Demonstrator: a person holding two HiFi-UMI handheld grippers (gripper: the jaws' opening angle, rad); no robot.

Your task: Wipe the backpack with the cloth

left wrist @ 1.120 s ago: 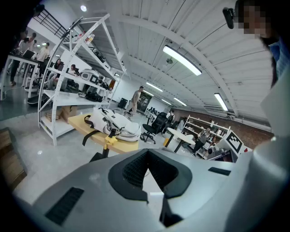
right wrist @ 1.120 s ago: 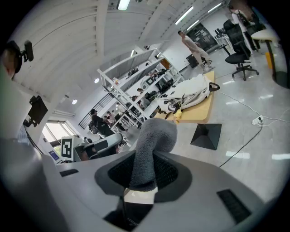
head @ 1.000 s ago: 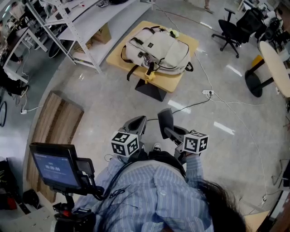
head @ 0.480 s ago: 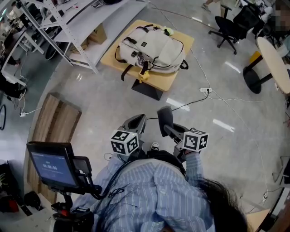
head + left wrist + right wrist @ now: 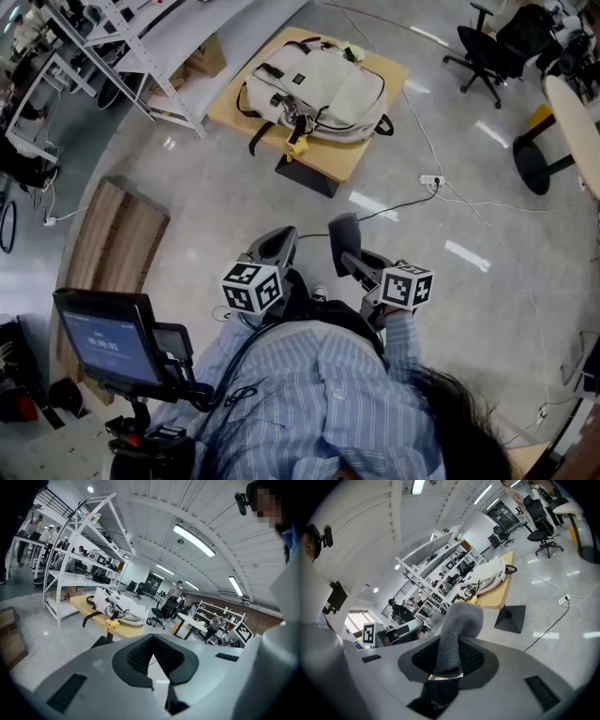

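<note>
Backpack (image 5: 314, 89): pale, lying flat on a low wooden table (image 5: 361, 155) across the room, well apart from the person and both grippers. Dark straps hang over the table's near edge. Not yet touched by the cloth.

Cloth (image 5: 457, 634): grey and fleecy, clamped at its lower end, with the free end standing up above the jaws.

Right gripper (image 5: 450, 665): jaws closed on the cloth, held close to the person's body and pointing toward the table.

Left gripper (image 5: 154, 654): jaws together with nothing between them, held beside the right gripper.

Surroundings: a cable (image 5: 412, 202) trails over the glossy floor between the person and the table. A shelving rack (image 5: 141, 47) stands to the left of the table, office chairs (image 5: 487, 47) to its right.

Stage, as judged: the approach; wiping has not begun.

Risks, as judged:
- The cable lies near the walking line and could catch a foot.
- Only one end of the cloth is gripped, so drag against the fabric could pull it free.
- An unbraced backpack may slide along the tabletop under the strokes.
- The hanging straps could snag a jaw.
</note>
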